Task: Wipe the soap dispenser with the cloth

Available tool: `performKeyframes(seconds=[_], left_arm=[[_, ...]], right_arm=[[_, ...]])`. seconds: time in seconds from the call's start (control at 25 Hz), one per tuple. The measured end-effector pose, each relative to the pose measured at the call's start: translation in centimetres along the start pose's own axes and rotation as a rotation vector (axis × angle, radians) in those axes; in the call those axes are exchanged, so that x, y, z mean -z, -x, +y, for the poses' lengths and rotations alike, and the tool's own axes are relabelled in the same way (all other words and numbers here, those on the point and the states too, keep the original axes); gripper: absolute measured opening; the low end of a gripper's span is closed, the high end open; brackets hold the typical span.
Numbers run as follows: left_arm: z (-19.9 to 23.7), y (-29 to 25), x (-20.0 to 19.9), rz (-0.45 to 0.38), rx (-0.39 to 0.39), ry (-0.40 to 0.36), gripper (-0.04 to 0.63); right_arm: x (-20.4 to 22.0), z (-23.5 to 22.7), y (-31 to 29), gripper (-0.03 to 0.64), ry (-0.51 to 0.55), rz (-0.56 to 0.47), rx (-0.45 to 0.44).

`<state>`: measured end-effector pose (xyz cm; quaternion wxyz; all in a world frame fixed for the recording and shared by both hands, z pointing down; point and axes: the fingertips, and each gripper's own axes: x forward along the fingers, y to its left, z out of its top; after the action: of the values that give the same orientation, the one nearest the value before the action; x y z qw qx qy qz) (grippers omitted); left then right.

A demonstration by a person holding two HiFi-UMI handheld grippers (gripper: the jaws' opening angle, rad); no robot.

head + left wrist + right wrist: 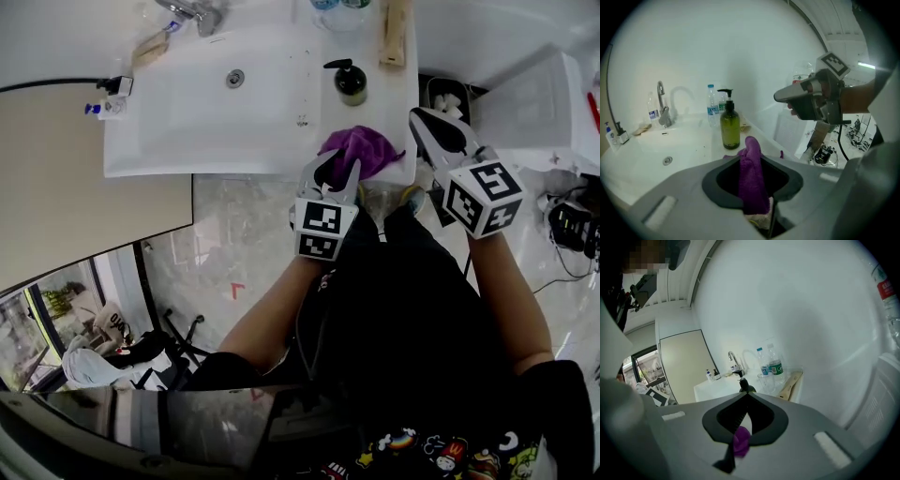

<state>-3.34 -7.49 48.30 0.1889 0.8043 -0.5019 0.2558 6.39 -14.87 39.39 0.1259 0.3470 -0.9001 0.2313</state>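
Cloth [366,148], purple and bunched, sits at the front edge of the white counter [373,114], right of the sink [178,112]. The left gripper [335,174] reaches it from the near side and its jaws pinch a fold of the cloth; in the left gripper view that fold stands up between the jaws, past their tips. The dispenser [351,82], an olive-green bottle with a black pump, stands upright on the counter just behind the cloth, not touching it, beside the sink's right rim. The right gripper [419,118] hangs to the right of the cloth, near the counter's right edge, with its tips pointing toward the dispenser. Its jaws are pressed together and hold nothing; in the right gripper view the pump shows just past the tips, and a spot of purple shows low in the slit between the jaws. A tap [192,11] stands at the back of the sink, and water bottles [769,364] stand at the back of the counter against the wall.
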Motion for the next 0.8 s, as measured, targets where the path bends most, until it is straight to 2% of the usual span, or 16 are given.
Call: performKeyframes(seconds=[0.08, 0.2, 0.28, 0.48, 0.52, 0.6, 0.68, 0.8], left_arm=[[0.1, -0.7, 0.9, 0.022, 0.025, -0.006, 0.106], [0.5, -0.9, 1.4, 0.021, 0.046, 0.002, 0.165], [0.5, -0.8, 1.0, 0.003, 0.068, -0.002, 0.195], [1.0, 0.8, -1.7, -0.078, 0.104, -0.009, 0.202], [1.2, 1.2, -2.5, -0.100, 0.112, -0.015, 0.193], [1.6, 2.1, -4.3, -0.150, 0.127, -0.040, 0.100], [2.1, 3.4, -6.2, -0.200, 0.127, -0.072, 0.037], [3.1, 5.5, -9.7, -0.275, 0.109, -0.150, 0.003]], right_arm=[[0.3, 0.5, -0.3, 0.025, -0.001, 0.003, 0.016], [0.9, 0.7, -0.4, 0.025, -0.008, 0.013, 0.049], [1.2, 0.7, -0.2, 0.025, -0.014, 0.018, 0.078], [1.3, 1.4, -0.4, 0.025, -0.014, 0.017, 0.110], [1.1, 1.6, -0.6, 0.025, -0.011, 0.012, 0.112], [0.6, 2.3, -1.0, 0.025, -0.001, -0.003, 0.112], [0.1, 3.3, -1.4, 0.025, 0.007, -0.014, 0.106], [-1.4, 4.7, -1.9, 0.025, 0.025, -0.040, 0.096]])
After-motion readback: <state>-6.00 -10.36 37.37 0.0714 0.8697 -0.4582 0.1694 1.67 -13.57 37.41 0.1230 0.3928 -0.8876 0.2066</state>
